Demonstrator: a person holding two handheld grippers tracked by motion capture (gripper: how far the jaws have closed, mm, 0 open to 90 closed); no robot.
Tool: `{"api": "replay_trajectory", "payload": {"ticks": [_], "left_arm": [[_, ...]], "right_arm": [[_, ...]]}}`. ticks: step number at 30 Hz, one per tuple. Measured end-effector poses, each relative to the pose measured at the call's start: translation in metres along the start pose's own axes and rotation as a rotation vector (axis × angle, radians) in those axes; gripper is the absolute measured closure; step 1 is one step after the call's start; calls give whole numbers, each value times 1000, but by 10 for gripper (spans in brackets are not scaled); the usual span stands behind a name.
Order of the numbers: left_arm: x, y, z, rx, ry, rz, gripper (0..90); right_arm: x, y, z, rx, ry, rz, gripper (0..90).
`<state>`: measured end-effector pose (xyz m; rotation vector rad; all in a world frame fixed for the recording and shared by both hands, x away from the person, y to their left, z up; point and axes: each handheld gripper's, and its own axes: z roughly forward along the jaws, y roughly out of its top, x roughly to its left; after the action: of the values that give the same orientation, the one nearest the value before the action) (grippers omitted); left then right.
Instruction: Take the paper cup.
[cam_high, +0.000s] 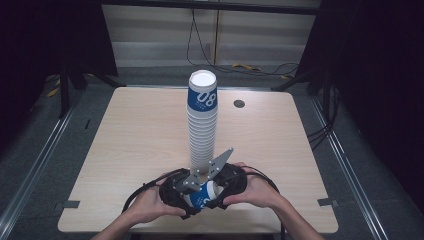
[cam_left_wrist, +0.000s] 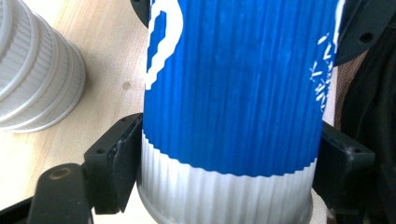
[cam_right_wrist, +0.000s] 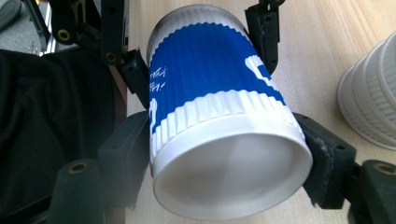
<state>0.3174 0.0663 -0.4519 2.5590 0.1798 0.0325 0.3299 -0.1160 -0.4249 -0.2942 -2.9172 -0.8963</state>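
Cup (cam_right_wrist: 219, 116), empty, clamped by left gripper (cam_left_wrist: 229, 172) and right gripper (cam_right_wrist: 229, 163) beside cup stack (cam_high: 202, 125)

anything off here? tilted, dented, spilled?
Nothing spilled or damaged. The cup stack stands upright on the table. The loose cup lies on its side, clamped by the left gripper at its base and the right gripper at its rim; no dents show.

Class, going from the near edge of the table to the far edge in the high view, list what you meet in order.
Blue and white cup held between the two grippers → tall cup stack → round hole in the table top.
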Motion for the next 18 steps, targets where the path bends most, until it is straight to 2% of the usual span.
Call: {"api": "replay_trajectory", "payload": {"ticks": [2,5,8,9,10,12,18], "left_arm": [[0,0,0,0,6,19,196],[-1,-1,0,-11,27,21,189],[0,-1,-1,-19,23,24,184],[0,-2,-2,-22,30,28,181],[-1,-3,-2,-30,55,27,174],[-1,-3,-2,-36,55,35,173],[1,-6,-4,-67,57,17,167]], "right_arm": [[1,0,-1,-7,-5,-10,281],[2,-1,-2,-4,-15,-14,283],[3,-1,-3,-6,-20,-12,282],[3,-1,-3,-10,-25,-1,283],[3,-1,-4,-11,-28,1,283],[2,-1,-4,-14,-31,-3,283],[3,-3,-6,-20,-39,-1,283]]}}
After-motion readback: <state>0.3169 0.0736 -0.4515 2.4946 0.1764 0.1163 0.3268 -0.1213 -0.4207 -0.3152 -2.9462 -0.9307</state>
